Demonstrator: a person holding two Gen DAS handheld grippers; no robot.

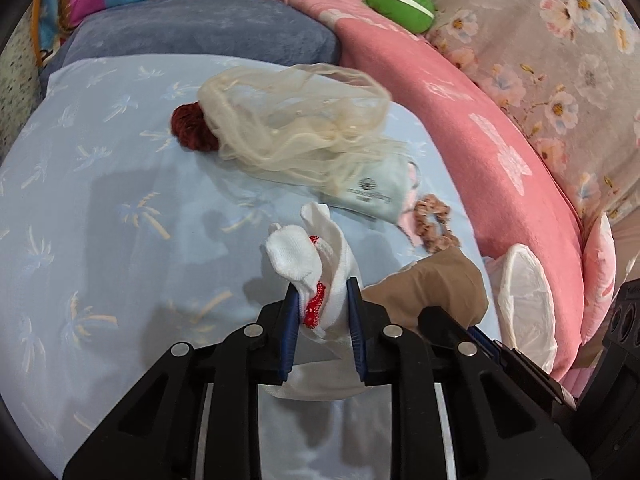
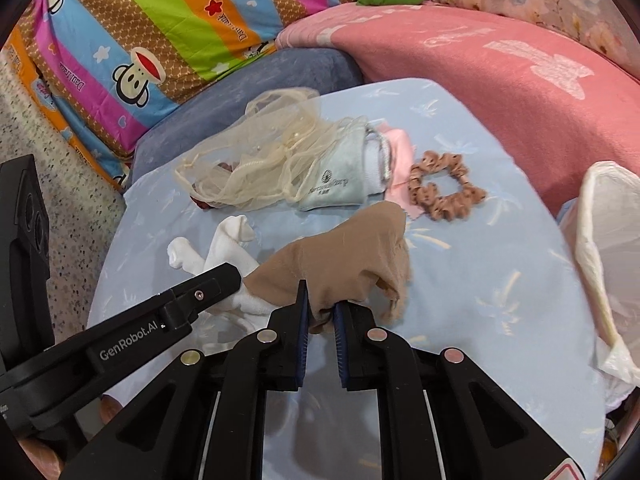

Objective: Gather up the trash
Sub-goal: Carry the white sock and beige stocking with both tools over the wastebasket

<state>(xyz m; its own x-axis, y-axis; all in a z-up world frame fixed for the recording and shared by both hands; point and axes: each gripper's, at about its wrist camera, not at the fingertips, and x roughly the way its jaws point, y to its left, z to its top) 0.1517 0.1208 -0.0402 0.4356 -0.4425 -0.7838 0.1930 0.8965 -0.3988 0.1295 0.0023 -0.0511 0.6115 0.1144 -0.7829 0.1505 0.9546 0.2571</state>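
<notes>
My left gripper (image 1: 323, 294) is shut on a white sock with red patches (image 1: 310, 264), lifted off the pale blue sheet (image 1: 80, 200). In the right wrist view my right gripper (image 2: 321, 306) is shut on a tan stocking (image 2: 352, 252), which hangs bunched above the sheet (image 2: 480, 280). The tan stocking (image 1: 436, 284) also shows just right of the left gripper, and the white sock (image 2: 224, 248) shows left of the right one, with the left gripper's black finger (image 2: 208, 284) across it. A white bag (image 2: 604, 240) stands open at the right edge.
On the sheet lie a cream mesh net (image 1: 296, 120), a dark red item (image 1: 192, 126) under it, a pale green cloth pouch (image 1: 372, 192), a pink cloth (image 2: 398, 160) and a brown scrunchie (image 2: 444, 186). A pink blanket (image 1: 460, 120), grey pillow (image 1: 200, 32) and green plush (image 1: 400, 2) border it.
</notes>
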